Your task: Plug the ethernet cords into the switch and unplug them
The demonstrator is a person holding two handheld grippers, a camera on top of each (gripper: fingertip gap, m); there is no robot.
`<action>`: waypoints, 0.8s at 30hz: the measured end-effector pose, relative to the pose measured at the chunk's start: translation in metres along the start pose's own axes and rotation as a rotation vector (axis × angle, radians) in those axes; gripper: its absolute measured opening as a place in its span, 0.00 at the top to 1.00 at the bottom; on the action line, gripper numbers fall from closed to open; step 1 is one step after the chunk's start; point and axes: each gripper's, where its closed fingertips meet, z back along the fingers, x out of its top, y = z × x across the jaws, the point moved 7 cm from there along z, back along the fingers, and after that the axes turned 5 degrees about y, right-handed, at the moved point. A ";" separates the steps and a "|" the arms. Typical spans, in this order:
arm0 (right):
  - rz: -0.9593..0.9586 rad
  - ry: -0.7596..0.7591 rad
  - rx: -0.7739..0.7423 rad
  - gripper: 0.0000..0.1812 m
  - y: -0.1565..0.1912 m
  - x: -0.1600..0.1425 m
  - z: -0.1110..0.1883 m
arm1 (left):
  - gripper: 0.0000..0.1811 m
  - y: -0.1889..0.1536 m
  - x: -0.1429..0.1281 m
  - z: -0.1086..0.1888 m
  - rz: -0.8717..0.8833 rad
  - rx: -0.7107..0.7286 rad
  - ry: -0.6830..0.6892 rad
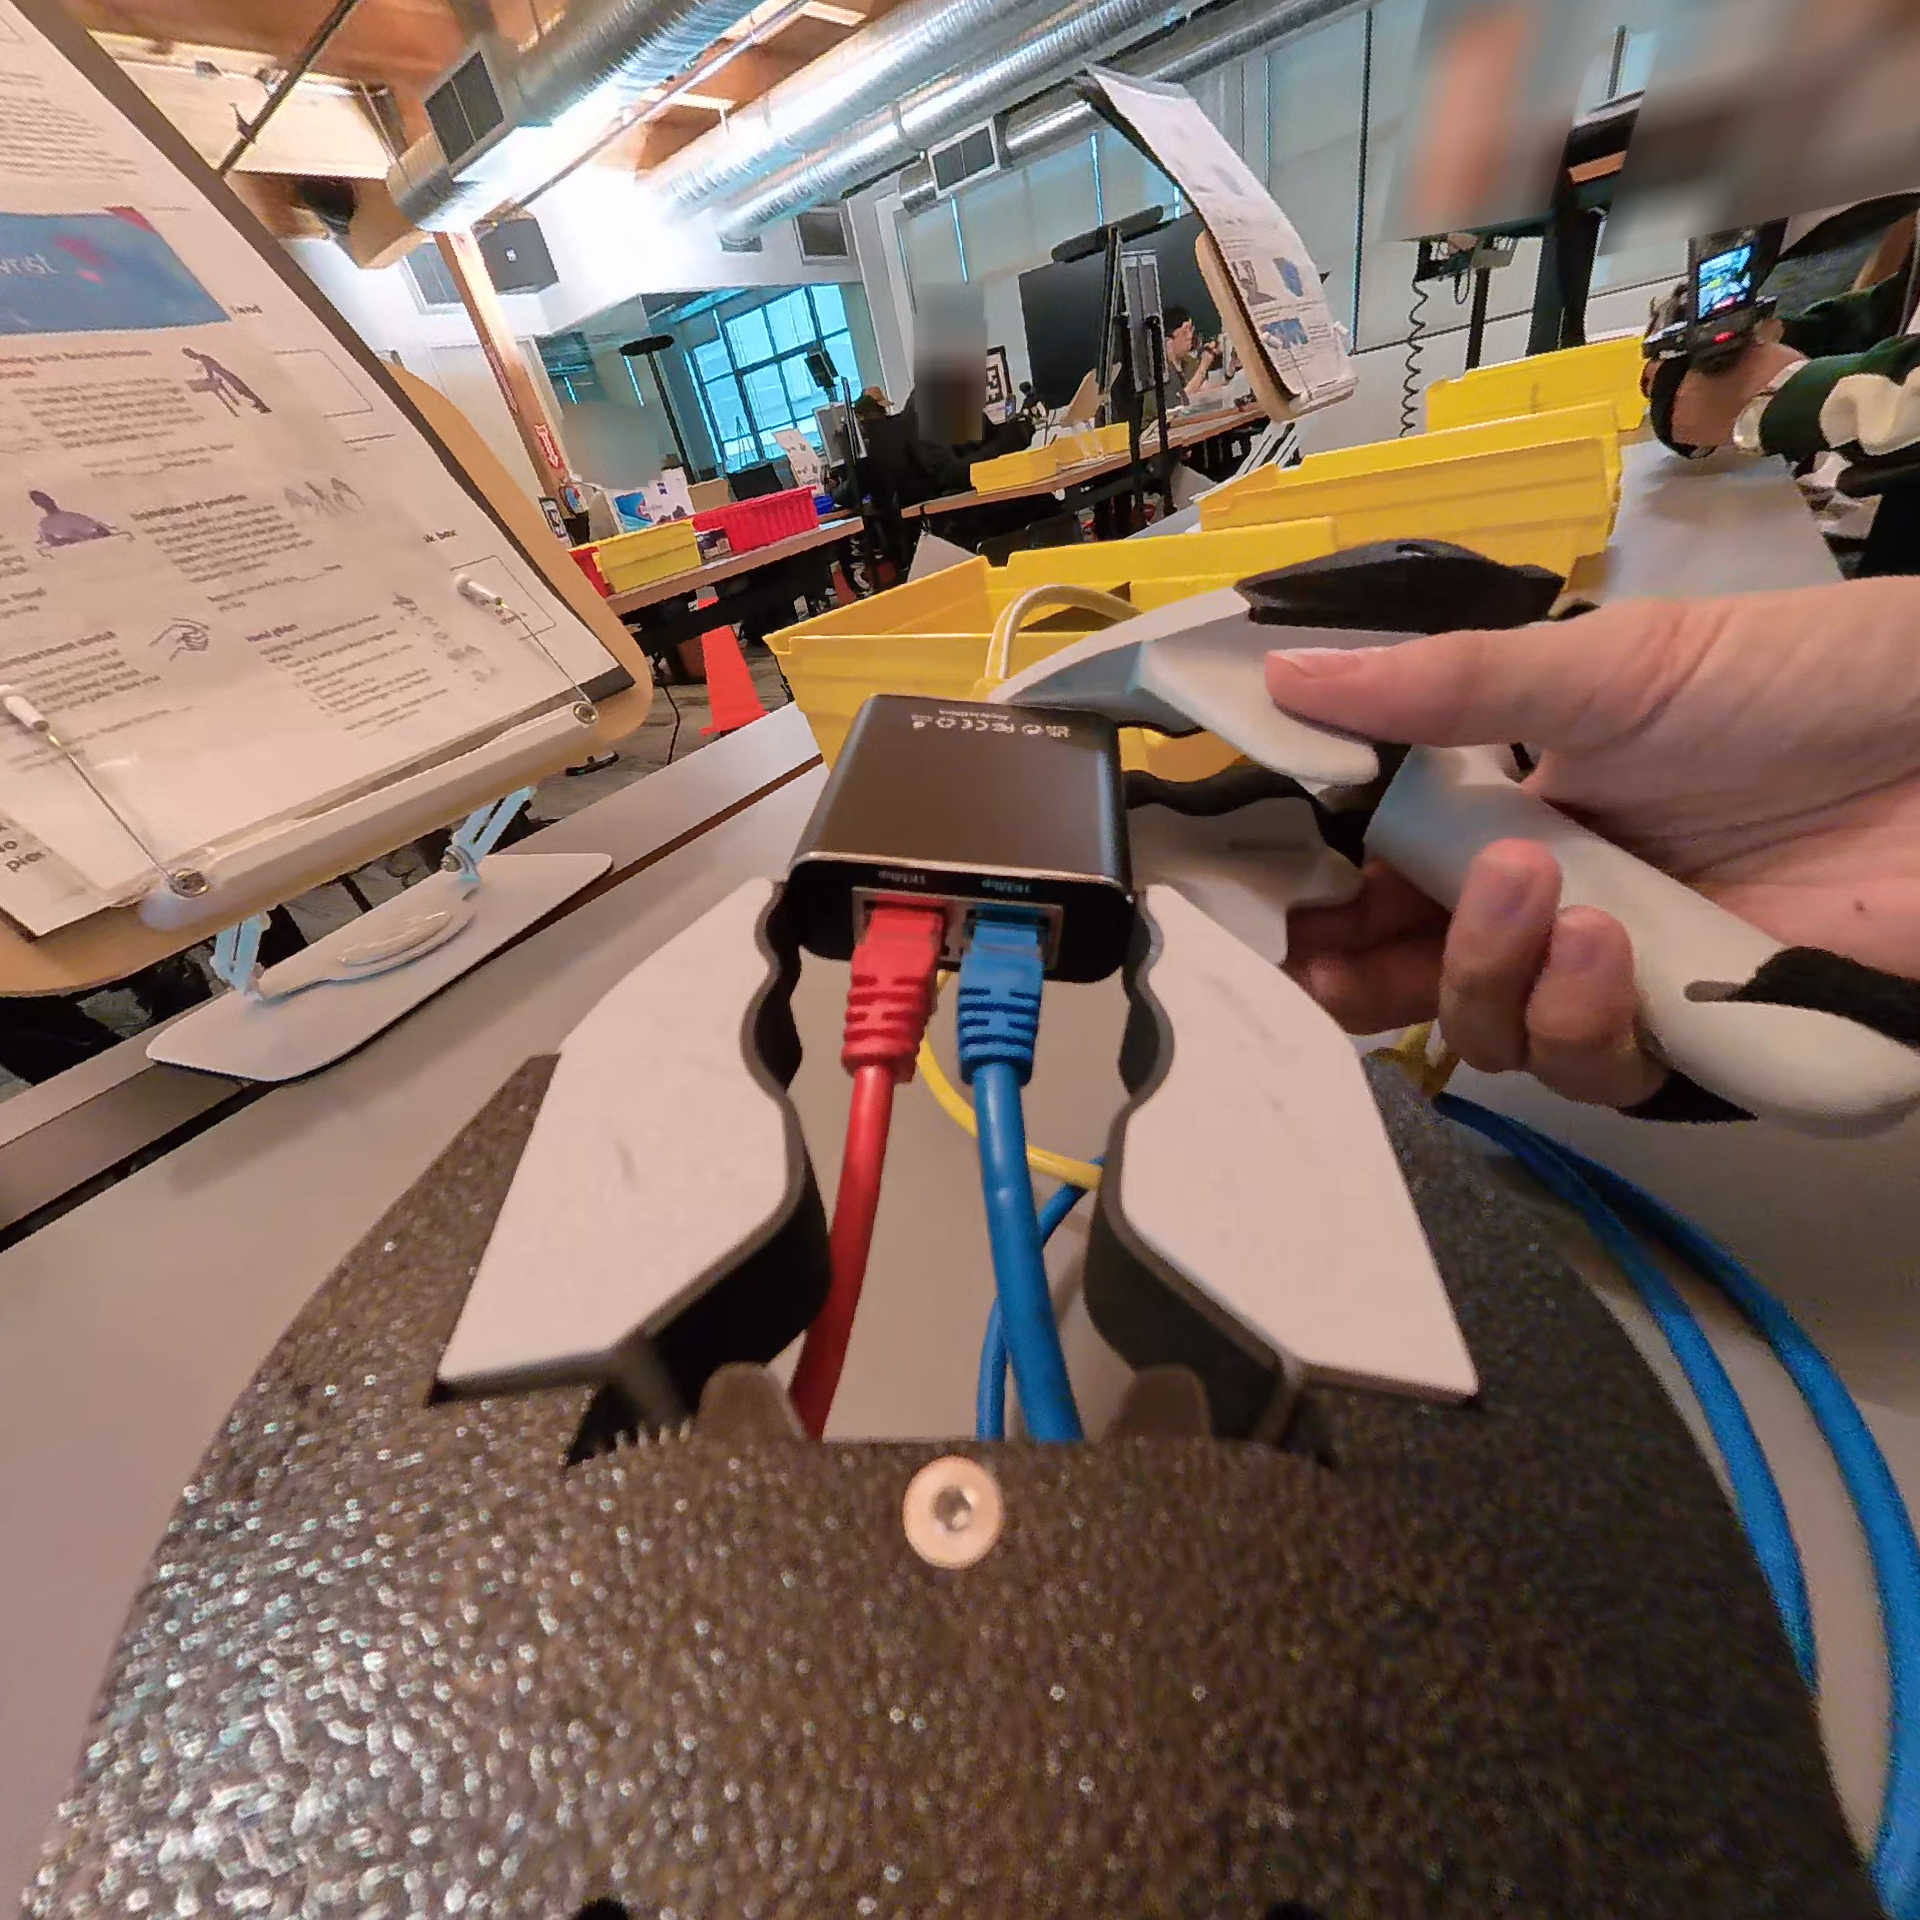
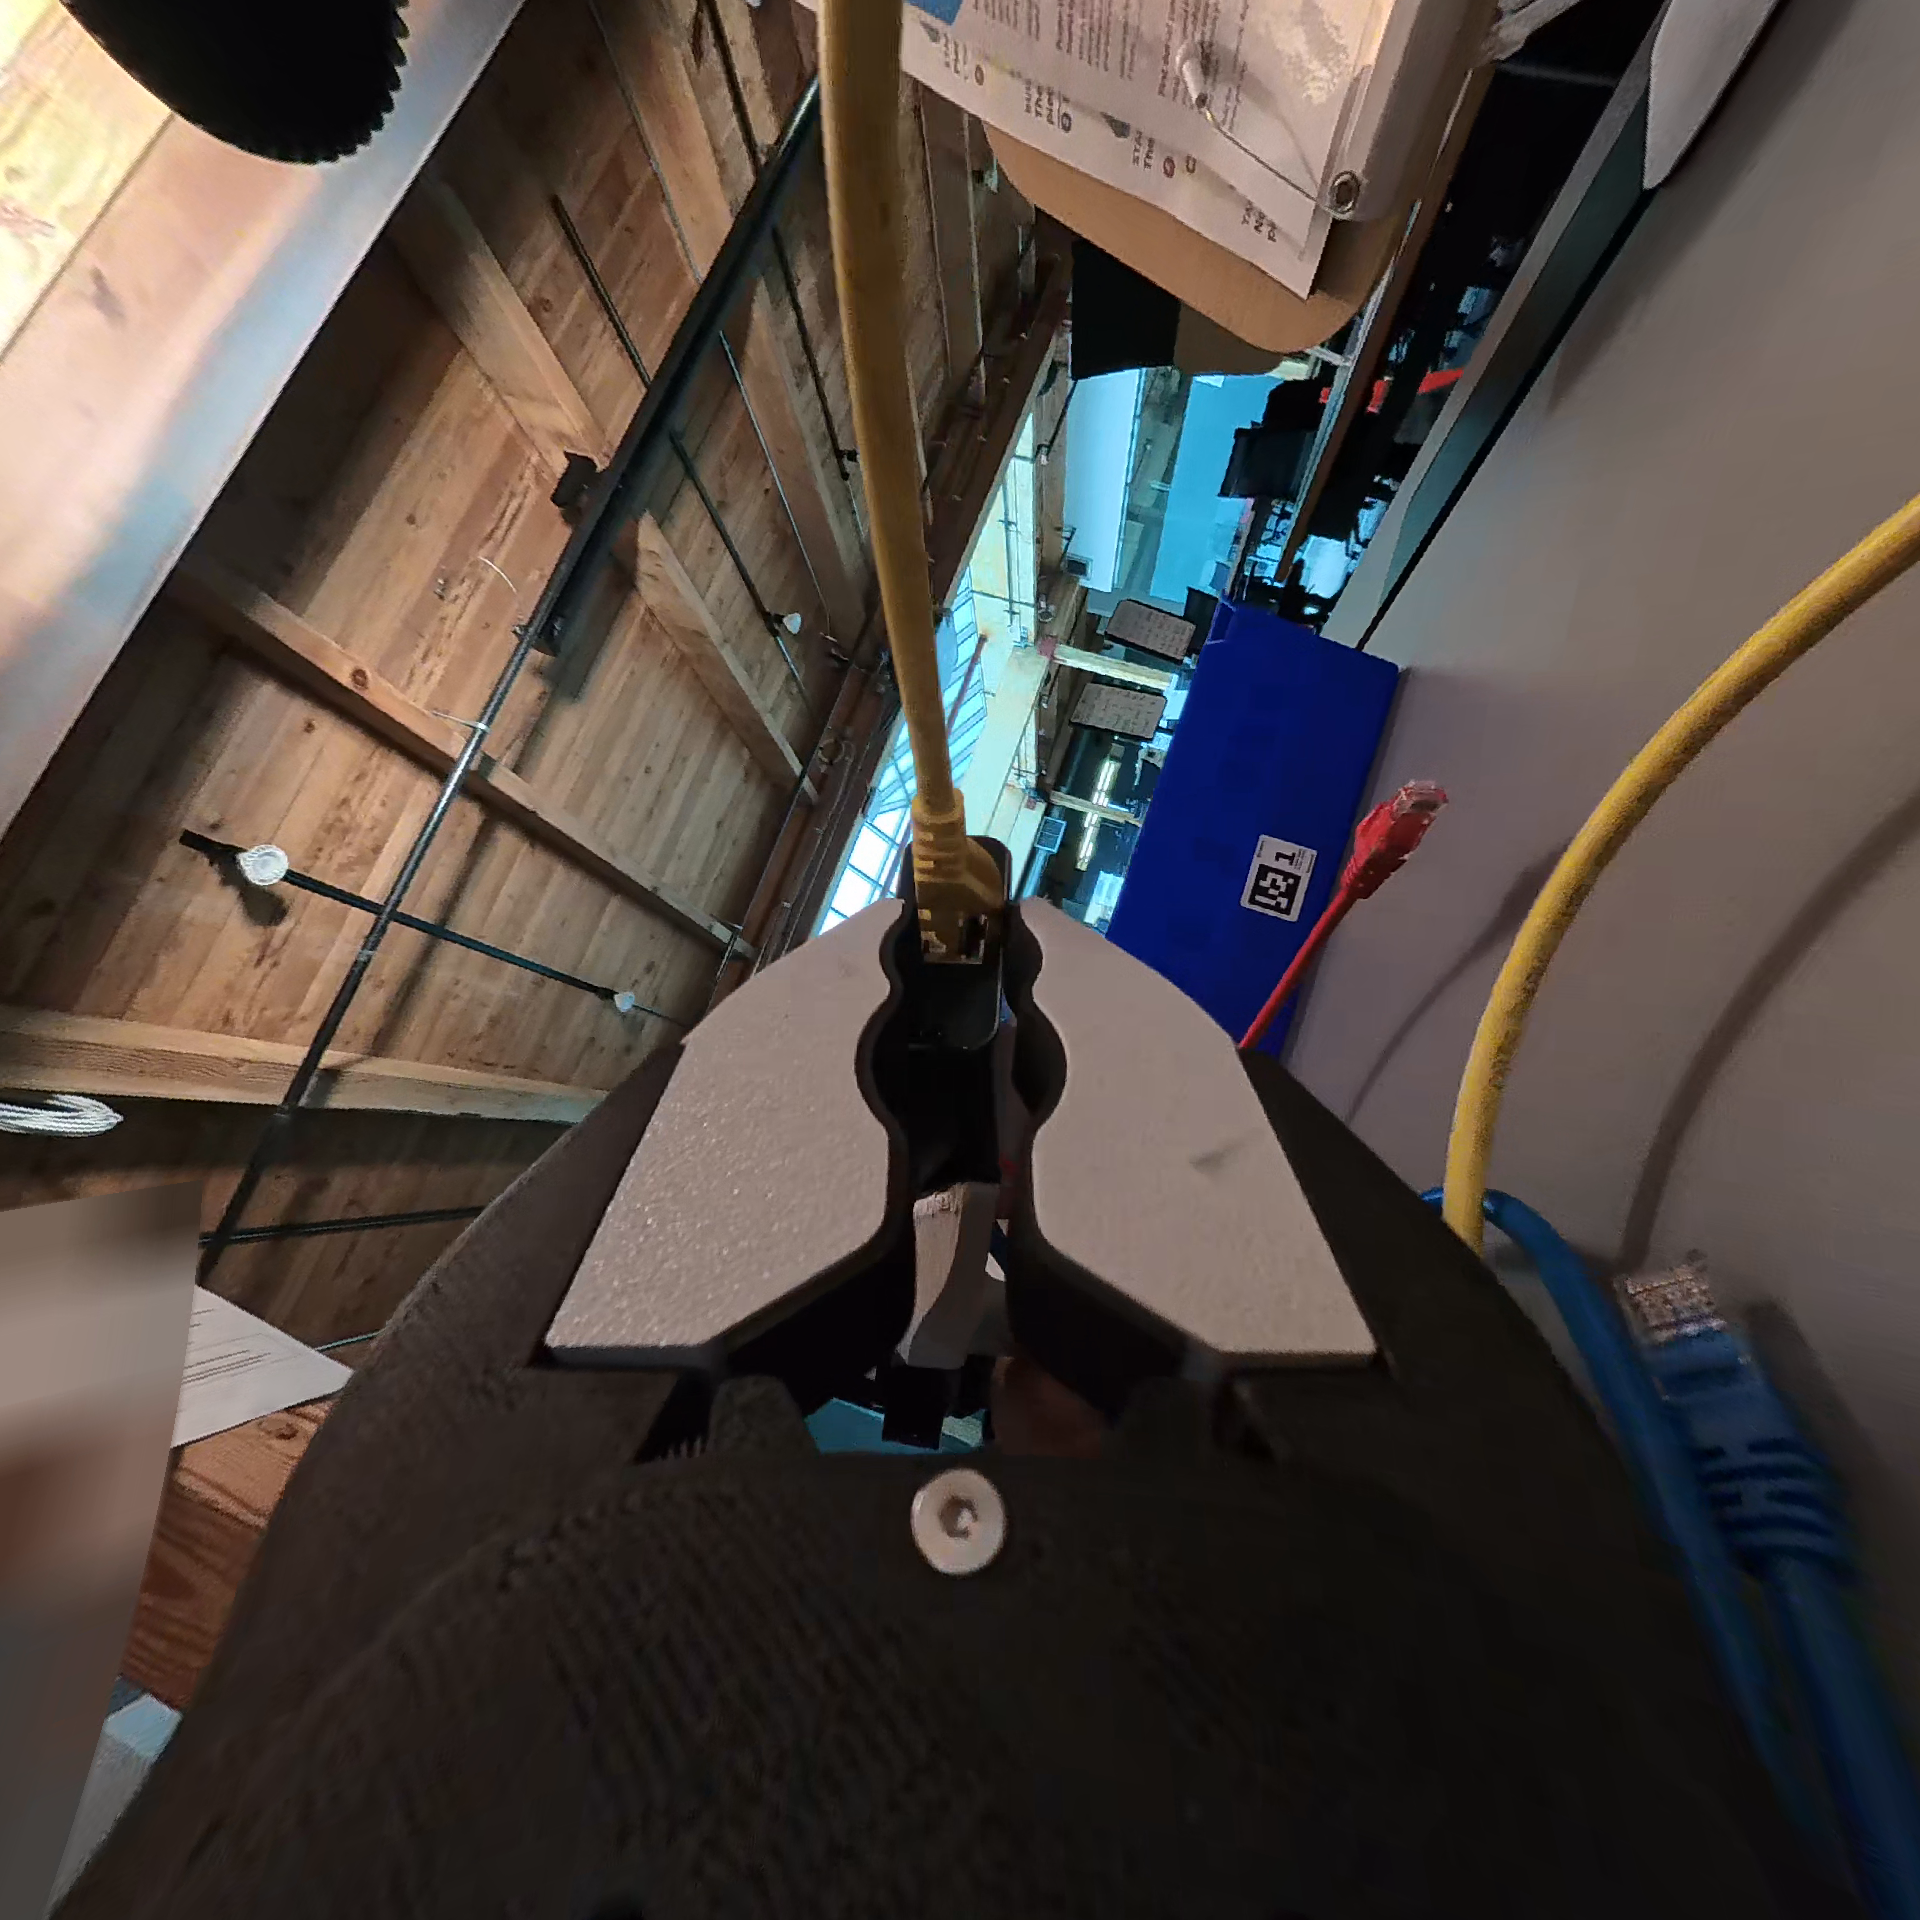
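Note:
In the left wrist view my left gripper (image 1: 956,920) is shut on the near end of the black switch (image 1: 977,790) and holds it above the grey table (image 1: 156,1351). A red cord (image 1: 883,997) and a blue cord (image 1: 1000,1003) are plugged into its two near ports. My right gripper (image 1: 1081,681), held by a hand, reaches the switch's far end from the right. In the right wrist view the right gripper (image 2: 961,920) is shut on the yellow plug (image 2: 948,894) at the switch's end (image 2: 956,1008). The yellow cord (image 2: 883,416) runs away from it.
A document stand (image 1: 260,468) is at the left. Yellow bins (image 1: 1351,520) line the back. A loose red plug (image 2: 1392,826), a loose blue plug (image 2: 1704,1351) and a blue bin (image 2: 1268,748) are on the table. Blue cord loops (image 1: 1714,1351) lie at the right.

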 end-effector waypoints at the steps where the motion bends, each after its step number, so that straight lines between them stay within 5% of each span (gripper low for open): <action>1: -0.003 -0.001 0.007 0.93 -0.001 0.000 0.000 | 0.67 0.000 -0.001 0.000 -0.004 0.001 0.005; 11: 0.250 0.092 0.033 0.93 -0.002 0.006 -0.006 | 0.67 0.002 -0.003 -0.001 -0.062 0.050 0.011; 24: 0.347 0.122 0.047 0.93 0.003 0.012 -0.009 | 0.67 0.002 -0.001 -0.003 -0.066 0.082 -0.008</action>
